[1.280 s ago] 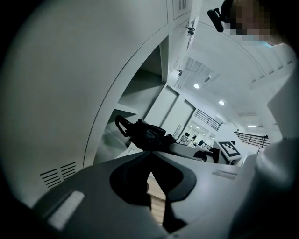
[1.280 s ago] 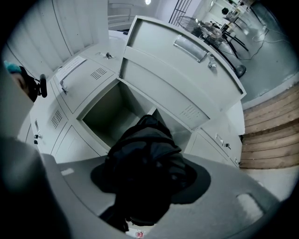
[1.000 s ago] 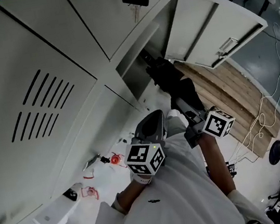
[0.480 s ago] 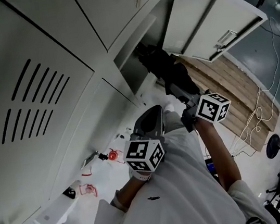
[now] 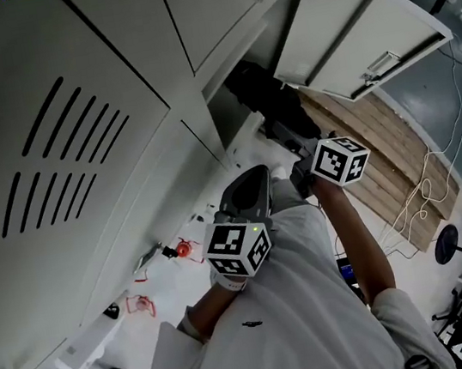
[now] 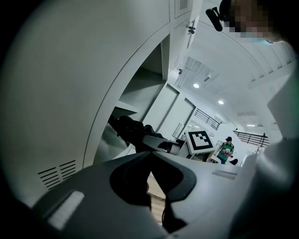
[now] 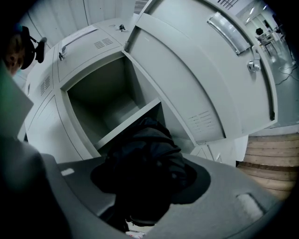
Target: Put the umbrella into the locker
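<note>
My right gripper [image 7: 147, 179] is clamped at a middling width on the folded black umbrella [image 7: 149, 142]. The bundle fills the space between the jaws, and both press into its cloth. The umbrella points away from me toward 12 o'clock in the right gripper view. Its far end is at the mouth of the open locker [image 7: 105, 100], just below the front edge of the shelf [image 7: 133, 117]. I cannot tell whether that end has crossed the threshold. The door [image 7: 201, 70] stands swung out at 2 o'clock, clear of the path.

My left gripper [image 6: 150, 154] hangs near my body at 7 o'clock of the right one in the head view. Its jaw tips are together with nothing between them.

I judge the umbrella to be light. It should be soft on the outside, with loose, slippery cloth folds over a stiff core. The cloth can slide or bunch under the pads, so the safest hold is around the thick middle of the bundle, tight enough to reach the ribs. A hold near the back end would let the front droop and catch on the shelf edge.
</note>
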`<state>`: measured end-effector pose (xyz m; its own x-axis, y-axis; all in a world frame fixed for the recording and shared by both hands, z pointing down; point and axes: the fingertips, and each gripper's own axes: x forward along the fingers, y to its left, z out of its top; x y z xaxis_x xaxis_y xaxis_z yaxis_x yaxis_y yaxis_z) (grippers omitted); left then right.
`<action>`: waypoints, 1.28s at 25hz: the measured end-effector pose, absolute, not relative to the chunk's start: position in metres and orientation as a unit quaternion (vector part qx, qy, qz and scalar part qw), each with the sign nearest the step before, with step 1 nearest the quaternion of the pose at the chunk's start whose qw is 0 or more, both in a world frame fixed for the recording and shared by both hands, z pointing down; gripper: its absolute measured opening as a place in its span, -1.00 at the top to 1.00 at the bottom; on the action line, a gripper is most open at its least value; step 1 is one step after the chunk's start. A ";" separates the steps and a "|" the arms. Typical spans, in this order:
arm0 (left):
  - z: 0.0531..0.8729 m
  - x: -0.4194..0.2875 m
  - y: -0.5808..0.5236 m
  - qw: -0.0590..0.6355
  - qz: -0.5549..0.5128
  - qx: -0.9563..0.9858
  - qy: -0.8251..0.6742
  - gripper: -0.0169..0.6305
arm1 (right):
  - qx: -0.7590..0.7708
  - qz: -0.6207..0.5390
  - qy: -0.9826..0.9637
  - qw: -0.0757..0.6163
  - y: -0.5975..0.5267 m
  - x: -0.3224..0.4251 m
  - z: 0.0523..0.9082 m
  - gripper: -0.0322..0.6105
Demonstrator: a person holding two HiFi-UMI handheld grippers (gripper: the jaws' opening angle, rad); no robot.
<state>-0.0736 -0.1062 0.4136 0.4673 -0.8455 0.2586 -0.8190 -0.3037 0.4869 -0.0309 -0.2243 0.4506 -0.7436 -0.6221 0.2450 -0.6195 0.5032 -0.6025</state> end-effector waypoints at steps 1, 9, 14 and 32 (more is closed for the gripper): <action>0.413 -0.074 -0.108 0.285 -0.021 0.808 -0.515 0.91 | -0.358 -0.345 0.868 0.001 -0.226 -0.032 0.452 0.12; 0.409 -0.076 -0.114 0.280 -0.024 0.804 -0.523 0.91 | -0.357 -0.328 0.875 -0.019 -0.240 -0.045 0.466 0.12; 0.408 -0.075 -0.117 0.272 -0.021 0.805 -0.527 0.91 | -0.352 -0.315 0.881 -0.028 -0.251 -0.055 0.469 0.12; 0.412 -0.084 -0.134 0.259 0.000 0.793 -0.552 0.91 | -0.332 -0.230 0.908 -0.108 -0.291 -0.093 0.491 0.13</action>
<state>-0.0837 -0.1344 0.4123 0.3906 -0.8752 0.2856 -0.8748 -0.2562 0.4112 -0.0933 -0.2913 0.4910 -0.7564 -0.5536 0.3485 -0.6528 0.6733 -0.3473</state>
